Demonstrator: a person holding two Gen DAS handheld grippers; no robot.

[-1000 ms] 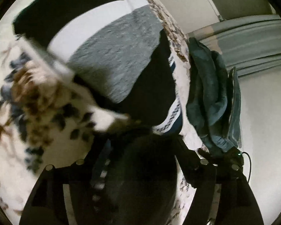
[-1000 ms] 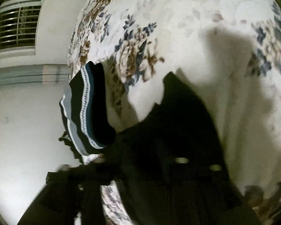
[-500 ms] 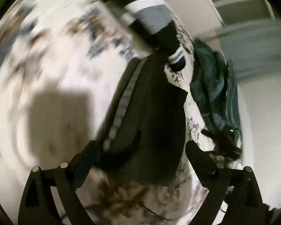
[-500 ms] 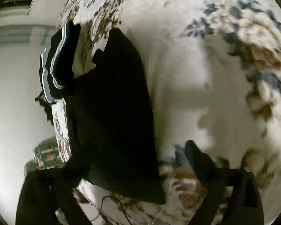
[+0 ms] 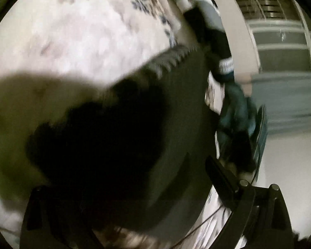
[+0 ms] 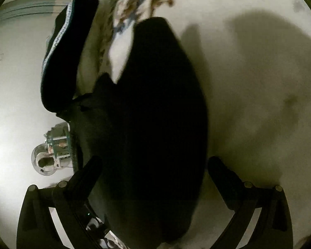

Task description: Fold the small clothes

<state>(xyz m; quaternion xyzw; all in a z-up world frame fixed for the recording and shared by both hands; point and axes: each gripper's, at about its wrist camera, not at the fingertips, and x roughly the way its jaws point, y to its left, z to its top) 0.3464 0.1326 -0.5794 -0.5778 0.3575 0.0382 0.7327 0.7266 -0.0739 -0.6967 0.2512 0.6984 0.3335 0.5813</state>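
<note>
Right wrist view: your right gripper (image 6: 153,166) jaws sit open over the black garment (image 6: 155,114) on the bed (image 6: 259,83). Left gripper (image 5: 134,178) jaws also open.

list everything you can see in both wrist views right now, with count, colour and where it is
black garment: 1, black, flat on the bedsheet between both grippers' fingers
folded clothes stack: 1 pile, dark with white patterned trim, at the bed edge beyond the black garment
teal garment: 1, teal, hanging off the bed edge
floral bedsheet: 1, white with brown and blue flowers, under everything
clear jar-like object: 1, transparent, on the floor by the bed
left gripper: 1, black, jaws apart over the black garment
right gripper: 1, black, jaws apart astride the garment
</note>
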